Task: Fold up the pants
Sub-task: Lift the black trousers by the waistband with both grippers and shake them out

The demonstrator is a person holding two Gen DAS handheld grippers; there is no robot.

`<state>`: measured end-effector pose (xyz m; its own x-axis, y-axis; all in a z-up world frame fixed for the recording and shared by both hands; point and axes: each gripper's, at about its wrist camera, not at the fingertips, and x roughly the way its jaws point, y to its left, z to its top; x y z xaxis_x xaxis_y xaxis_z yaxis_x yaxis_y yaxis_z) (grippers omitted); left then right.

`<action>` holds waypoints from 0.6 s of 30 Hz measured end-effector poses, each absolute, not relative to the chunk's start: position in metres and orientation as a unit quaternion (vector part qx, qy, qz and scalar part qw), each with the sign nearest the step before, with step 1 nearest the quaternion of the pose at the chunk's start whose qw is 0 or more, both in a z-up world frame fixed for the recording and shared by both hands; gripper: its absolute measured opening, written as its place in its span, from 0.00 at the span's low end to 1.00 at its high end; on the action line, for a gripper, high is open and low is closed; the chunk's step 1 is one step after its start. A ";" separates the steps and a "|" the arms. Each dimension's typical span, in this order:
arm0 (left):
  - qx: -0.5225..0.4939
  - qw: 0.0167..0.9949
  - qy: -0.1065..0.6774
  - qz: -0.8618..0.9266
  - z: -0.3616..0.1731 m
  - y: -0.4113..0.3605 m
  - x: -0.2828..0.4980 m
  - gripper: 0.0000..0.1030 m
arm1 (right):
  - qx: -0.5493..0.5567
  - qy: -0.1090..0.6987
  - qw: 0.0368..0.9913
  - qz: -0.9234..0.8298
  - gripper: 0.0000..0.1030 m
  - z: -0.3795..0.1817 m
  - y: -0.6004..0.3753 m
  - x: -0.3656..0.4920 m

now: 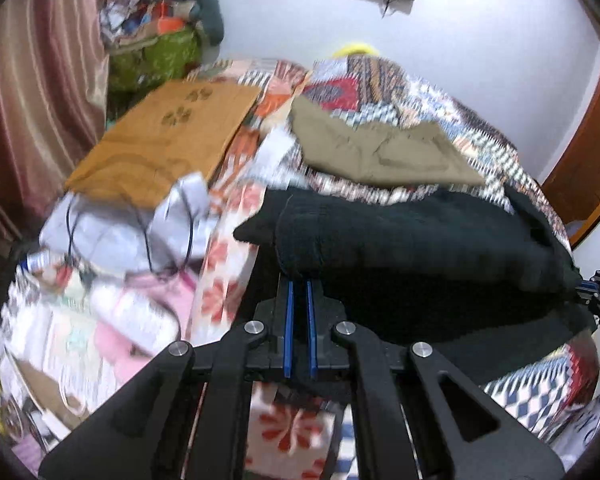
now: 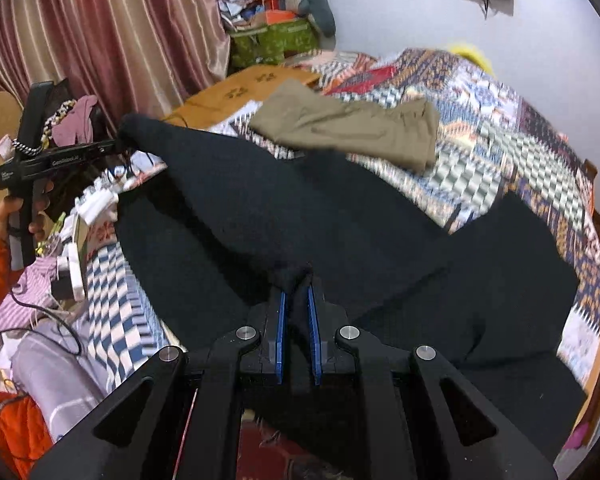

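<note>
My left claw (image 1: 300,292) and right claw (image 2: 296,300) each clench an edge of the black pants (image 2: 340,216), stretched crosswise between them (rest ahead on the bed (image 2: 520,140)).

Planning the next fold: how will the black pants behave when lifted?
Likely floppy: the black pants sag between the left tongs and right tongs. Probably thick, fairly heavy cloth, unlikely to slip from a pinch.
</note>
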<state>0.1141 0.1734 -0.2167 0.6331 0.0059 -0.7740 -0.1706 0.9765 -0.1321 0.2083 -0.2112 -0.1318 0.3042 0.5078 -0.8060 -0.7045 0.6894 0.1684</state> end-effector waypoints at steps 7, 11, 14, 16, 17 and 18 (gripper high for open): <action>-0.109 0.873 0.471 0.062 -0.257 0.179 0.099 0.05 | -0.093 0.477 0.792 0.369 0.10 -0.147 -0.213 0.203; -0.110 0.876 0.464 0.067 -0.249 0.179 0.097 0.05 | -0.096 0.480 0.791 0.367 0.12 -0.145 -0.212 0.201; -0.090 0.885 0.450 0.073 -0.232 0.174 0.094 0.05 | -0.103 0.484 0.789 0.365 0.14 -0.143 -0.210 0.199; -0.087 0.890 0.440 0.074 -0.222 0.174 0.094 0.05 | -0.104 0.485 0.789 0.363 0.16 -0.140 -0.212 0.199; -0.088 0.891 0.438 0.075 -0.219 0.173 0.094 0.08 | -0.103 0.483 0.791 0.361 0.17 -0.138 -0.213 0.198; -0.089 0.892 0.436 0.076 -0.215 0.172 0.095 0.10 | -0.102 0.480 0.794 0.360 0.18 -0.135 -0.215 0.198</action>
<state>0.0953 0.1719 -0.2151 0.6080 0.0577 -0.7918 -0.2125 0.9728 -0.0924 0.1981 -0.2154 -0.1348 0.2806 0.4727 -0.8353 -0.6686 0.7207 0.1832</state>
